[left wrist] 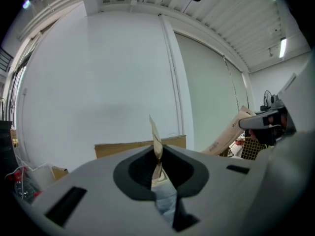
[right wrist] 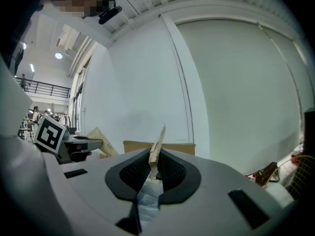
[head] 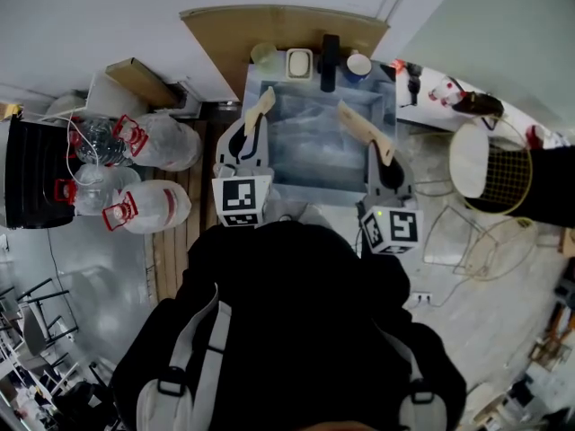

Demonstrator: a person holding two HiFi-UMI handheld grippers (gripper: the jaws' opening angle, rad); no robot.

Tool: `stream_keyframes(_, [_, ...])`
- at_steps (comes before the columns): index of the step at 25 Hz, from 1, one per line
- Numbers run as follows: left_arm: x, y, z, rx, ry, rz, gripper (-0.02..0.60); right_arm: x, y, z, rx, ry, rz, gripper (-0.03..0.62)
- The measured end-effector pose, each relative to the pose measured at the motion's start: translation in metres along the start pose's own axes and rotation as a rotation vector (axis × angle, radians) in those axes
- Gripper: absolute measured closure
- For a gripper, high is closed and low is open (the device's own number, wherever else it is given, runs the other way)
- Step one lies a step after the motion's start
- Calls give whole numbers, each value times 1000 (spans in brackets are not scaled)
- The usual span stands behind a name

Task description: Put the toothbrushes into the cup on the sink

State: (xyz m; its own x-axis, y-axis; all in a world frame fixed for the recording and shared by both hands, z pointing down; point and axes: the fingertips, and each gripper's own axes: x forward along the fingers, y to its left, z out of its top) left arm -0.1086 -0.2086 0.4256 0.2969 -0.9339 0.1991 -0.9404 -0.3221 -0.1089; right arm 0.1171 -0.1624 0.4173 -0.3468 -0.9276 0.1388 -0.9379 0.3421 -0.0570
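Left of the sink [head: 310, 164], big clear water jugs [head: 162, 142] with red handles lie on the pale floor beside a black box [head: 27, 173].

The left gripper [head: 268, 95] hovers over the sink's left edge. Its tan jaws are pressed flat together, with nothing between them.

On the sink's back rim stand a pale green cup [head: 263, 55], a white dish [head: 299, 63], a black faucet [head: 330, 61] and a white-and-blue cup [head: 358, 64]. I cannot tell which cup is the one meant.

The right gripper [head: 346, 110] reaches over the sink's right half. Its jaws also meet and carry nothing.

No toothbrush can be made out. The small red-and-white things [head: 440, 88] on the white counter right of the sink are too small to name.

A toothbrush should be light, stiff, slim and smooth, so it is likely to slip or twist in flat pads. A hold across the middle of the handle, clear of the bristles, seems best.

The basin looks lined with wrinkled clear film, perhaps slick. A cardboard sheet [head: 278, 21] leans on the plain white wall behind the sink. To the right of the sink, a wire basket [head: 508, 173] rests on the grey floor.
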Motion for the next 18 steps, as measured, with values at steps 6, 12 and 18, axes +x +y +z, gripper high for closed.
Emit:
stream_keyframes(6, [31,12,10,-13,-5,45,549,15,-13,-1,2,14,20,557])
stream_keyframes(12, [65,28,15,6,5,73,548,25,-22,-4,23,20,26,557])
stream_keyframes(18, [97,46,9,-21,32,94,548,30,-32,-10,31,39,23,557])
